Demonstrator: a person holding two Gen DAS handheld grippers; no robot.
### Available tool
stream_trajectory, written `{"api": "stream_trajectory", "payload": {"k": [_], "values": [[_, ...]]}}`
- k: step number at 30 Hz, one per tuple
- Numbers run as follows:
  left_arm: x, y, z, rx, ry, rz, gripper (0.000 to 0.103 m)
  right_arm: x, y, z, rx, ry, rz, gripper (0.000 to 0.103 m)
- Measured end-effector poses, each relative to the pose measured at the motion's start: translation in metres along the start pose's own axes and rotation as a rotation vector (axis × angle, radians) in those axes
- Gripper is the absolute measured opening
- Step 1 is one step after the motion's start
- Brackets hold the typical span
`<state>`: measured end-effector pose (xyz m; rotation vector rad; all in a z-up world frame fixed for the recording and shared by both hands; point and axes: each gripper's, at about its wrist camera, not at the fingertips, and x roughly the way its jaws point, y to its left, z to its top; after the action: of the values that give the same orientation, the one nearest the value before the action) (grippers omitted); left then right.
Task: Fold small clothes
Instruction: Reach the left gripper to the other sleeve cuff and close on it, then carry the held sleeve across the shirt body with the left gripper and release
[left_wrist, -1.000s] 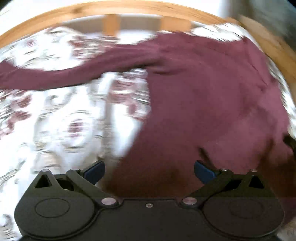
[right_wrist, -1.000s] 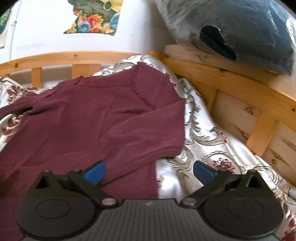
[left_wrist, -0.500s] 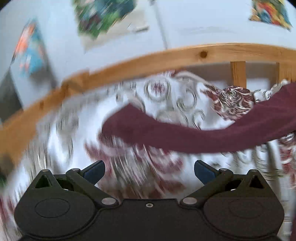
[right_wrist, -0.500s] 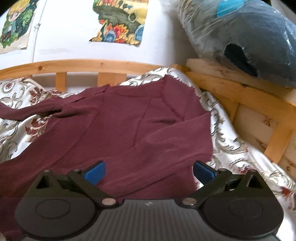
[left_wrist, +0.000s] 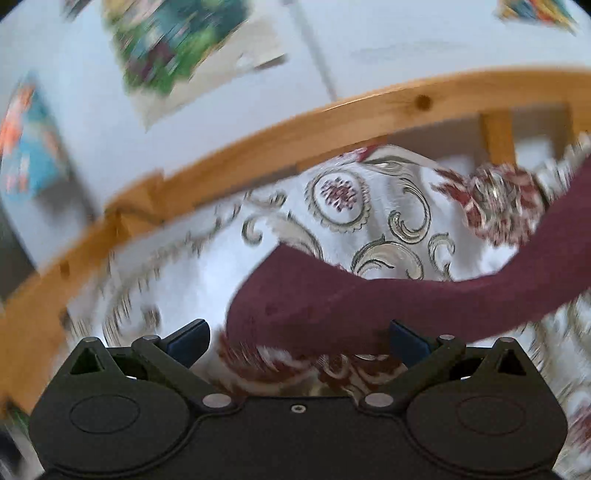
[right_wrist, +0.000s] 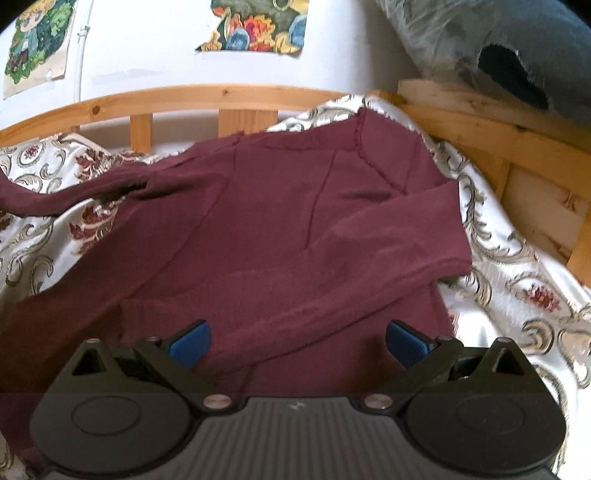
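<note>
A maroon long-sleeved top lies spread on a patterned white bedspread. Its right sleeve is folded across the body, cuff near the lower left. Its left sleeve stretches out over the bedspread in the left wrist view. My left gripper is open, its blue fingertips on either side of the sleeve's cuff end, just above it. My right gripper is open and empty over the lower part of the top.
A wooden bed rail curves behind the bedspread, and it also shows in the right wrist view. A plastic-wrapped dark bundle rests on the rail at the right. Posters hang on the white wall.
My left gripper swung left from the top's body to the outstretched sleeve end and came closer to it. My right gripper shifted left over the top; the right sleeve now lies across the body.
</note>
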<state>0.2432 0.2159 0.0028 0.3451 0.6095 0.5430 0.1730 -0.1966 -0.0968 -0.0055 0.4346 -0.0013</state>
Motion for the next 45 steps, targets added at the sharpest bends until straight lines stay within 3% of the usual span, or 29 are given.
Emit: {"api": "stream_trajectory", "payload": {"k": [6, 11, 13, 16, 19, 21, 22, 23, 24, 28, 31, 34, 39, 41, 45], "values": [[0.008, -0.016, 0.006, 0.314, -0.031, 0.048, 0.102, 0.004, 0.002, -0.003, 0.001, 0.014, -0.009, 0.103], [0.006, -0.037, 0.007, 0.568, -0.068, 0.007, 0.102, 0.002, 0.005, -0.004, -0.012, 0.012, -0.015, 0.103], [0.014, -0.041, 0.014, 0.597, 0.006, -0.027, 0.102, 0.001, 0.006, -0.003, -0.021, 0.009, -0.013, 0.103], [0.021, -0.036, 0.030, 0.547, 0.115, -0.139, 0.095, -0.001, 0.008, 0.000, -0.031, 0.001, -0.014, 0.103], [0.027, -0.039, 0.035, 0.561, 0.205, -0.176, 0.066, -0.005, 0.008, 0.002, -0.031, -0.011, -0.010, 0.103], [0.031, -0.044, 0.034, 0.592, 0.256, -0.162, 0.037, -0.008, 0.008, 0.004, -0.031, -0.022, -0.007, 0.103], [0.031, -0.045, 0.035, 0.604, 0.272, -0.158, 0.030, -0.010, 0.008, 0.005, -0.031, -0.028, -0.007, 0.103], [0.030, -0.046, 0.036, 0.609, 0.283, -0.160, 0.013, -0.012, 0.007, 0.007, -0.028, -0.036, -0.007, 0.103], [0.029, -0.046, 0.037, 0.605, 0.292, -0.162, 0.005, -0.013, 0.007, 0.008, -0.027, -0.043, -0.007, 0.103], [0.013, -0.045, 0.049, 0.548, 0.321, -0.170, 0.004, -0.020, 0.003, 0.013, -0.009, -0.069, -0.009, 0.103], [-0.010, -0.039, 0.064, 0.426, 0.387, -0.210, 0.004, -0.025, 0.000, 0.017, 0.008, -0.080, -0.009, 0.103], [-0.036, -0.027, 0.080, 0.203, 0.487, -0.328, 0.003, -0.034, -0.003, 0.020, 0.017, -0.104, -0.007, 0.103], [-0.094, -0.020, 0.107, -0.005, 0.467, -0.517, 0.003, -0.042, -0.004, 0.022, 0.002, -0.129, -0.005, 0.103], [-0.116, -0.026, 0.117, -0.038, 0.458, -0.574, 0.003, -0.041, -0.003, 0.022, -0.001, -0.130, -0.002, 0.103], [-0.155, -0.054, 0.145, -0.001, 0.425, -0.685, 0.003, -0.045, -0.001, 0.024, -0.004, -0.144, 0.009, 0.103]]}}
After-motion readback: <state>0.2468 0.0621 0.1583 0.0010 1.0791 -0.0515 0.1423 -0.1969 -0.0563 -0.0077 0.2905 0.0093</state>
